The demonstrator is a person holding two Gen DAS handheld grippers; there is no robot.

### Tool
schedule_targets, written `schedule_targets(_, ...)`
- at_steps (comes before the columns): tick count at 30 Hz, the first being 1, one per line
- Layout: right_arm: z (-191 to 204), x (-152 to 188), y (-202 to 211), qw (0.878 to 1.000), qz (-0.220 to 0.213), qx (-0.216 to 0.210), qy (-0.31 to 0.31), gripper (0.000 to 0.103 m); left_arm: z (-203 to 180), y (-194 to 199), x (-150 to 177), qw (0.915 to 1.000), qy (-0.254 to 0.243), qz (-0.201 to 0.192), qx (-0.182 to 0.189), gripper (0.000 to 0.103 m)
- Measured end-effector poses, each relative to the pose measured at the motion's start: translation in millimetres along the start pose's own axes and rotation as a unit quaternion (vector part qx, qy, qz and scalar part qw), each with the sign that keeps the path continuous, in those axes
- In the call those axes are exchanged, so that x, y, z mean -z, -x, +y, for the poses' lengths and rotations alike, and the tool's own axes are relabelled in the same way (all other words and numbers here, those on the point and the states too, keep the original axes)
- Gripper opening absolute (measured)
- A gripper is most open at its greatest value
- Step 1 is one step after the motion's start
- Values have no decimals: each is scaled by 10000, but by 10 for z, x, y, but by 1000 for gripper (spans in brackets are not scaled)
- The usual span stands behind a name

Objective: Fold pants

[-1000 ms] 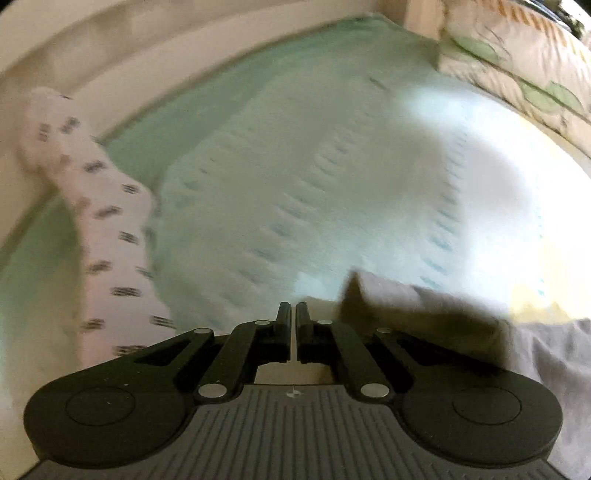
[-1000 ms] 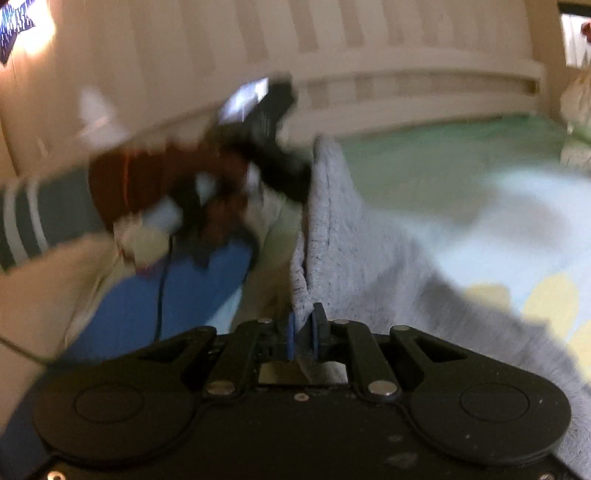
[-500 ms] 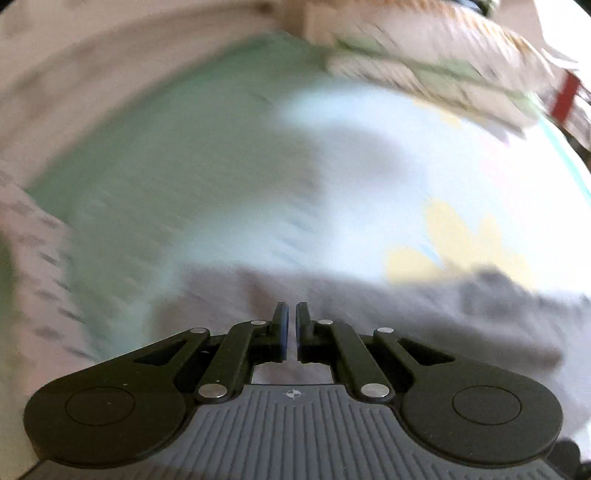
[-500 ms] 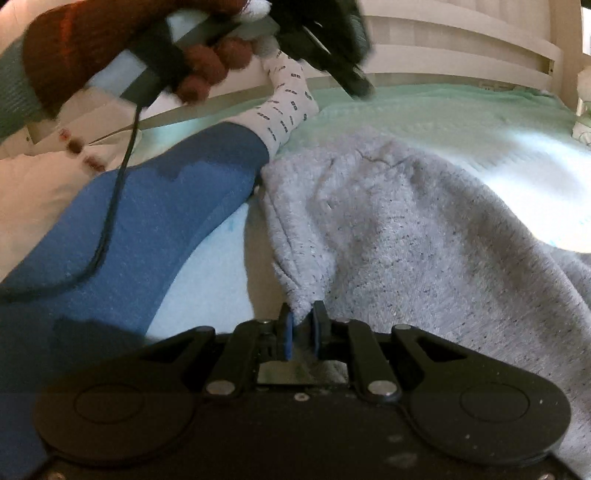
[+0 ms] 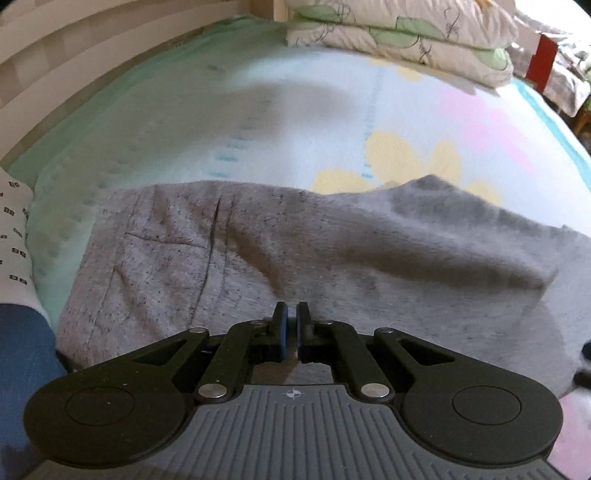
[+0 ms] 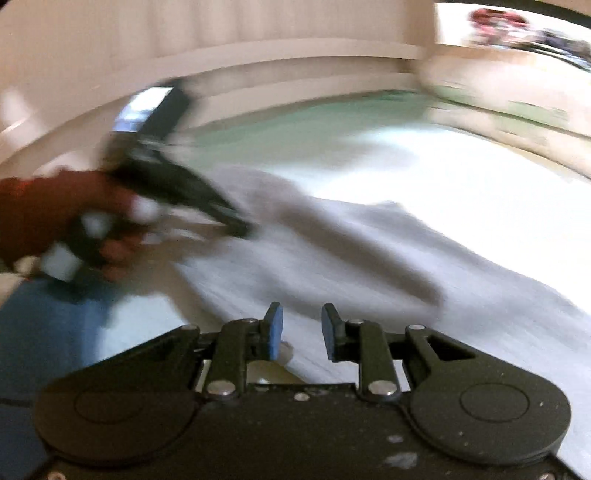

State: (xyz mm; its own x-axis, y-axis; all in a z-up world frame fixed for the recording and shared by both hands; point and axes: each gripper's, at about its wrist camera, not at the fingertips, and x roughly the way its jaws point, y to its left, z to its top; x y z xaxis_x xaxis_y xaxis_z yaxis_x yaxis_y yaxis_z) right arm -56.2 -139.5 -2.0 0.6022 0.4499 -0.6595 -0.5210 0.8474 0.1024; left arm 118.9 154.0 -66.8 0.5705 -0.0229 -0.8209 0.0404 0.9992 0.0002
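Note:
Grey heathered pants (image 5: 332, 254) lie folded over on the bed sheet (image 5: 295, 110), with a raised fold ridge running to the right. My left gripper (image 5: 291, 325) hovers low over the near part of the pants with its jaws nearly together and no cloth visibly between them. In the right wrist view the pants (image 6: 369, 266) are blurred. My right gripper (image 6: 302, 330) is open just above their near edge, holding nothing. The left gripper (image 6: 221, 218) also shows there, its tip on the cloth at the left.
Pillows (image 5: 406, 33) lie at the head of the bed. A slatted bed rail (image 5: 55, 55) runs along the far side. The person's blue-clad leg (image 5: 22, 362) and patterned sock (image 5: 13, 221) rest at the left edge. The person's hand (image 6: 55, 221) holds the left gripper.
My right gripper has opened and let go of the pants edge it held. The left gripper has come down from mid-air onto the pants, which now lie flatter.

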Motion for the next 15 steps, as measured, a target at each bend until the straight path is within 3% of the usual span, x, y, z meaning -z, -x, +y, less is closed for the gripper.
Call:
schedule_targets(5,-563,182,240,9906,431,1273,-269,25,-30,-26,80,9999,82,29,50,5)
schedule_targets(9,-1044,281,504,9738,511,2086,-750,25,-45,-221,61,9997,191,137,76,4)
schedule_targets(15,-1680,486,744,9482,979,2693,-1369,25,-91,-392,-116,9995,299,106,26,5)
